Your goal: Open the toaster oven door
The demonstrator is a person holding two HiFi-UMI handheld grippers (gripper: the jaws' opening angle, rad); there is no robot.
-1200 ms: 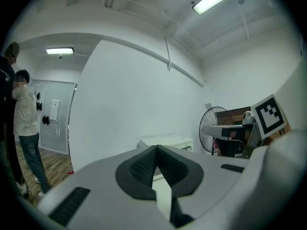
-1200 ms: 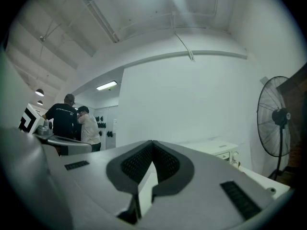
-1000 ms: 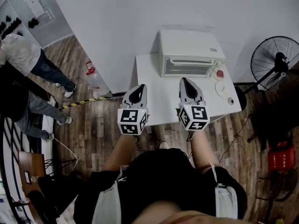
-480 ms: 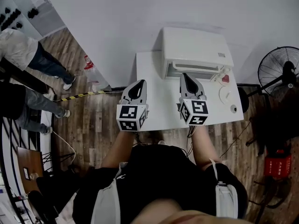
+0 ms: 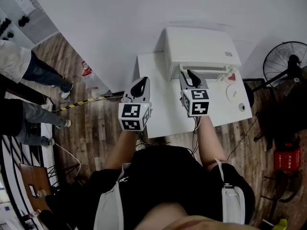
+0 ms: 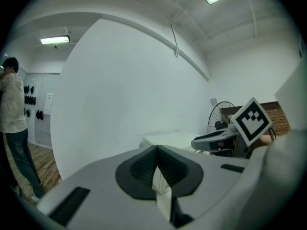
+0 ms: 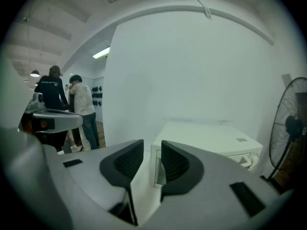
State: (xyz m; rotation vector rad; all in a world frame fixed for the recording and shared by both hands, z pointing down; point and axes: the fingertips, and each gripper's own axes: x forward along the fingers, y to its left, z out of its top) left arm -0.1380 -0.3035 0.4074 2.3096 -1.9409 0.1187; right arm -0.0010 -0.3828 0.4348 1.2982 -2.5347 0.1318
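Right claw (image 5: 191, 74) opened before the white boxy metal toaster oven (image 5: 201, 49); door (image 5: 217, 73) not yet gripped.
Its jaws have just been parted wide with nothing between them, and it has been brought forward until the shut door lies just ahead of its tips (a grasp on the handle is judged next). The left claw (image 5: 143, 80) is held closed and empty. A white tabletop (image 5: 158, 111) lies beneath both; a white wall (image 5: 120, 18) stands beyond, a black standing fan (image 5: 283, 63) off to the right.

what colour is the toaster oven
White; the toaster oven shows best in the head view.
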